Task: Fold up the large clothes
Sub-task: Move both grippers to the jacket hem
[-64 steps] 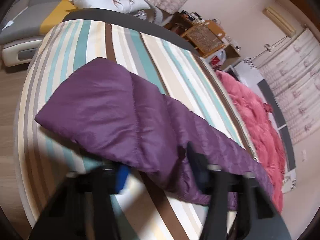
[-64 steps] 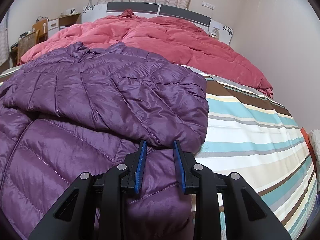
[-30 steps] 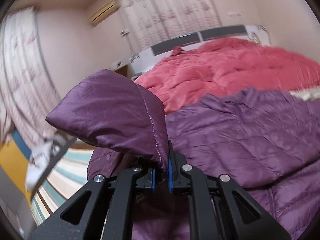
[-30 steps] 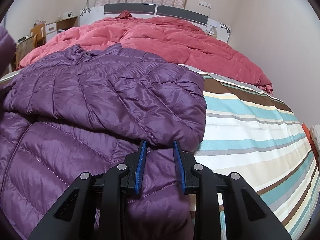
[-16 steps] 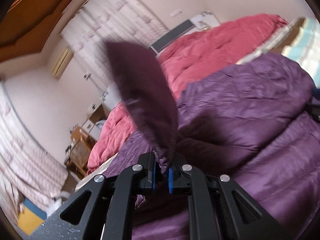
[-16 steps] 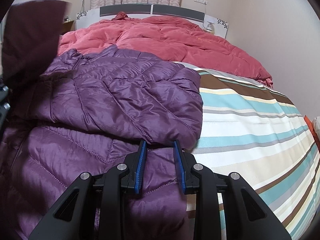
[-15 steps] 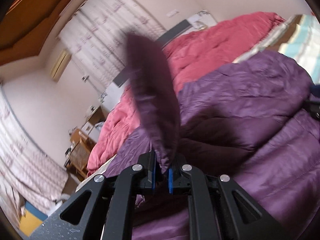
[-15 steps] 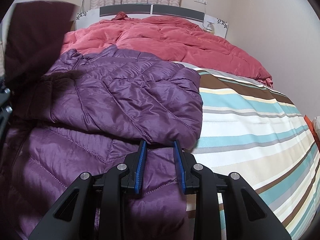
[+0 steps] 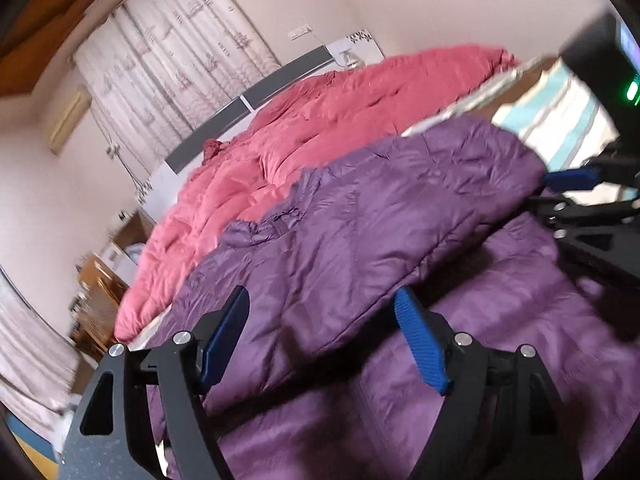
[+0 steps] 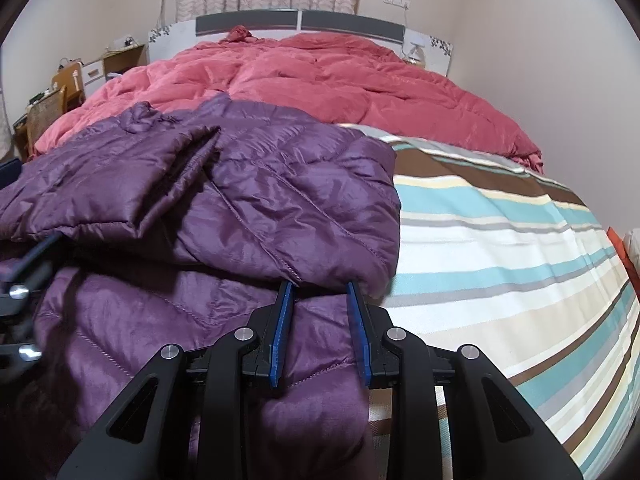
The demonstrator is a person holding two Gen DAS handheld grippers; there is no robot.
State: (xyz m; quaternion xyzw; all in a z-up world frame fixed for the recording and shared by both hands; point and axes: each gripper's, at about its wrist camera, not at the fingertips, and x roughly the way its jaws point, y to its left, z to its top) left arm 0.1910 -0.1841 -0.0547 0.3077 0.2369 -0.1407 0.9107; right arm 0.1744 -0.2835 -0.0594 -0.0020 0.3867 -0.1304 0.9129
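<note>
A purple quilted down jacket point(image 10: 248, 200) lies on the striped bedspread point(image 10: 500, 248), both sleeves folded across its front. The left sleeve point(image 10: 120, 184) lies flat over the chest, its cuff near the collar. In the left wrist view the jacket point(image 9: 380, 240) fills the middle. My left gripper point(image 9: 320, 320) is open and empty, just above the folded sleeve. My right gripper point(image 10: 320, 292) is open, its blue pads either side of the jacket's hem below the right sleeve edge; it also shows in the left wrist view point(image 9: 576, 184).
A red duvet point(image 10: 320, 76) is heaped at the head of the bed by the grey headboard point(image 10: 300, 22). A wooden bedside cabinet and wicker chair point(image 10: 52, 100) stand at the left. Curtains hang behind. The wall is close on the right.
My left gripper swung the left sleeve over onto the jacket's front and let it go; its jaws went from shut to wide open. The right gripper barely moved.
</note>
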